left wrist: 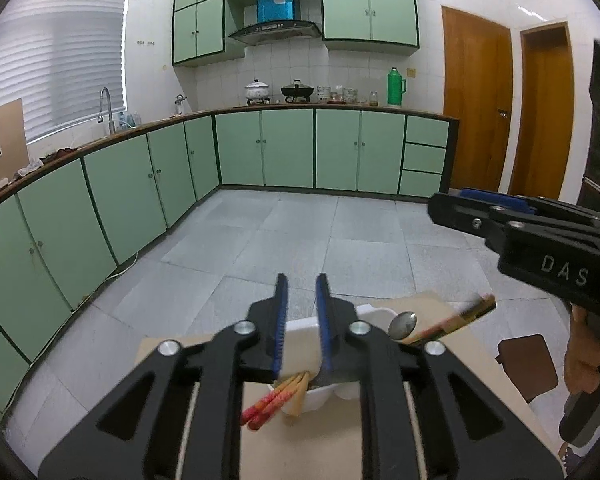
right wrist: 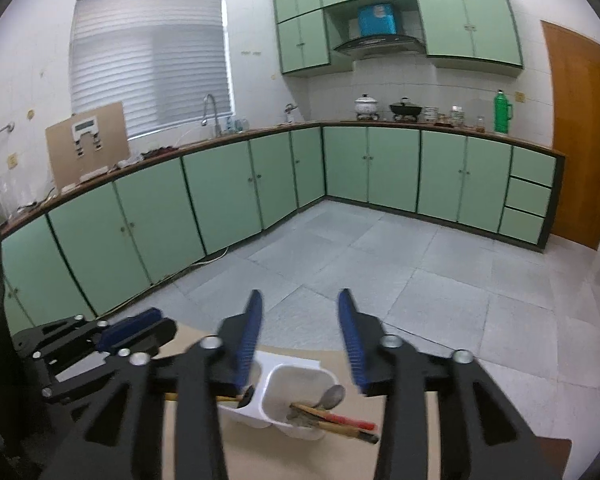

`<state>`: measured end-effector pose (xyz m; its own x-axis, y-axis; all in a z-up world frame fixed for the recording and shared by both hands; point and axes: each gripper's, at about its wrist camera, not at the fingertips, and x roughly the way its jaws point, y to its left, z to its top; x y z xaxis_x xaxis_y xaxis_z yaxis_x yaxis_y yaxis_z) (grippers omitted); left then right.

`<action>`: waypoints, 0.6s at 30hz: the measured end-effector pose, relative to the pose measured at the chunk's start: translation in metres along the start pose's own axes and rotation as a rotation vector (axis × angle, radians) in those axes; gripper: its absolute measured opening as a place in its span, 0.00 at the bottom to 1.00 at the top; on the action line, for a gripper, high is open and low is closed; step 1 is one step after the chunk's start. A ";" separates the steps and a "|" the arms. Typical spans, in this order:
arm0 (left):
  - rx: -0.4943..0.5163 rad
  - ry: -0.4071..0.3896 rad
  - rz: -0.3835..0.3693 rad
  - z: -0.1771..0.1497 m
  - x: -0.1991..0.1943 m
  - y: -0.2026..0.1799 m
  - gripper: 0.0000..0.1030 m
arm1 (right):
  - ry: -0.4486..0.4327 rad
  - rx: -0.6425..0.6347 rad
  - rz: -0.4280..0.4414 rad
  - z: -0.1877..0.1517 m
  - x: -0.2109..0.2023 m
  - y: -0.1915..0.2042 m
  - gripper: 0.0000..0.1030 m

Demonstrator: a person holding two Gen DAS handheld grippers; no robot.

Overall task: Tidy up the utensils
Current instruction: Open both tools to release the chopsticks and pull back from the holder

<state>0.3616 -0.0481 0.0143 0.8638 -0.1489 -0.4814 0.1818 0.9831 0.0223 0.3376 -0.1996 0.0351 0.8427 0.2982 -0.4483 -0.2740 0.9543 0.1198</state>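
From the left wrist, the left gripper (left wrist: 302, 320) hangs above a white utensil holder (left wrist: 300, 336) on a tan table (left wrist: 428, 300), its blue pads a narrow gap apart with nothing between them. Red-tipped chopsticks (left wrist: 272, 402) stick out of the holder toward 7 o'clock; a metal spoon (left wrist: 405, 325) and dark-ended chopsticks (left wrist: 456, 318) lean out toward 2 o'clock. The right gripper (left wrist: 496, 204) enters at 3 o'clock, seen side-on, so its opening can't be read here.

From the right wrist, the right gripper (right wrist: 300, 340) stands wide open and empty over the utensil holder (right wrist: 296, 376), whose near compartment holds the spoon (right wrist: 332, 396) and a bundle of chopsticks (right wrist: 336, 424) pointing to 4 o'clock. More chopsticks (right wrist: 196, 397) seem to lie in the far compartment at 9 o'clock, though a finger hides most of them. The left gripper (right wrist: 132, 330) sits at 8 o'clock.

The utensils look mostly gathered, but sprawling. To tidy them well, I'd lower the right gripper around the overhanging chopstick ends, close gently, and tip them upright, while the left steadies the light holder's rim so it doesn't topple.
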 end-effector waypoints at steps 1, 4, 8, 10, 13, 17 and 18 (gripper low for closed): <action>-0.001 -0.009 0.002 0.001 -0.003 0.002 0.20 | -0.003 0.007 -0.008 0.000 -0.003 -0.003 0.49; -0.012 -0.030 0.004 0.000 -0.014 0.006 0.31 | -0.019 0.033 -0.033 -0.002 -0.014 -0.012 0.56; -0.024 -0.054 0.011 -0.007 -0.033 0.007 0.45 | -0.035 0.064 -0.052 -0.009 -0.033 -0.024 0.67; -0.029 -0.061 0.011 -0.012 -0.042 0.008 0.50 | -0.044 0.072 -0.054 -0.014 -0.043 -0.028 0.74; -0.035 -0.065 0.012 -0.022 -0.057 0.006 0.59 | -0.053 0.085 -0.053 -0.027 -0.058 -0.032 0.81; -0.037 -0.072 0.016 -0.041 -0.076 0.002 0.65 | -0.055 0.099 -0.051 -0.053 -0.077 -0.034 0.88; -0.040 -0.070 0.015 -0.047 -0.080 0.001 0.67 | -0.056 0.103 -0.051 -0.060 -0.080 -0.034 0.91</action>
<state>0.2707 -0.0301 0.0118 0.8974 -0.1396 -0.4186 0.1507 0.9886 -0.0067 0.2515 -0.2577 0.0142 0.8797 0.2476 -0.4061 -0.1836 0.9644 0.1903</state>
